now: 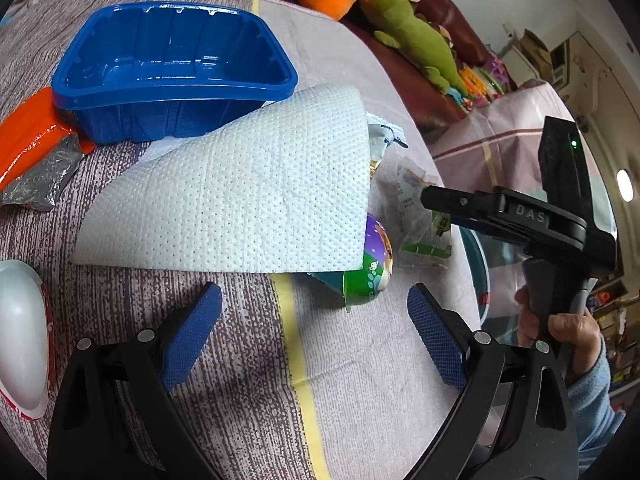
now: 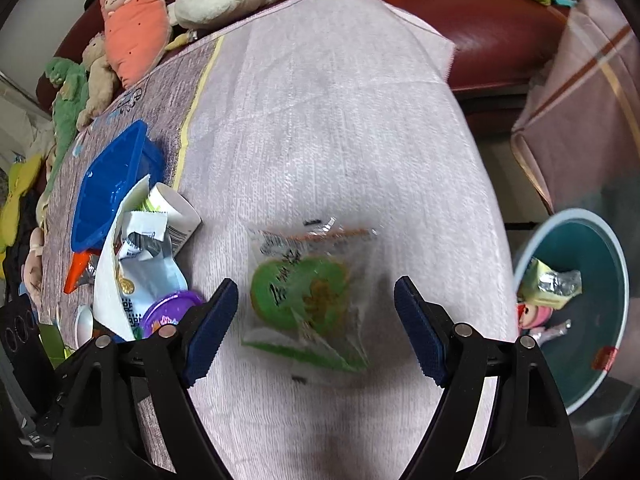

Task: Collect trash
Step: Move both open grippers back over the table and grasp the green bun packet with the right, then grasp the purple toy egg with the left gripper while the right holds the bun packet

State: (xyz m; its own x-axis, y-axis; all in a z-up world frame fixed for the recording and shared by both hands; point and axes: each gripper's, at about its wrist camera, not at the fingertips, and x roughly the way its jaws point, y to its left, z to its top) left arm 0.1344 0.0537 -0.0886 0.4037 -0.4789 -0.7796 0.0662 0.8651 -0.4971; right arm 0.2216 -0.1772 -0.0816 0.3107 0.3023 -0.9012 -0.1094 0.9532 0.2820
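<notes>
Cloth-covered table [image 2: 340, 120] beside a bin [image 2: 608, 380]. Right gripper [image 2: 316, 320] hangs spread over a clear wrapper [image 2: 308, 296], near the bin; left gripper [image 1: 316, 332] spread, empty. Risk: the thin flat film may slip the pads, or cloth gets pinched.

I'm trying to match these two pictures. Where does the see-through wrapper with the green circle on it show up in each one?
Left wrist view: the clear wrapper lies at right of centre, beyond the paper towel, just under the right gripper's tip.
Right wrist view: the same wrapper lies at lower centre, between the open fingers of the right gripper, untouched.
Shared landmark: the blue plastic tray, upper left in both.
</notes>
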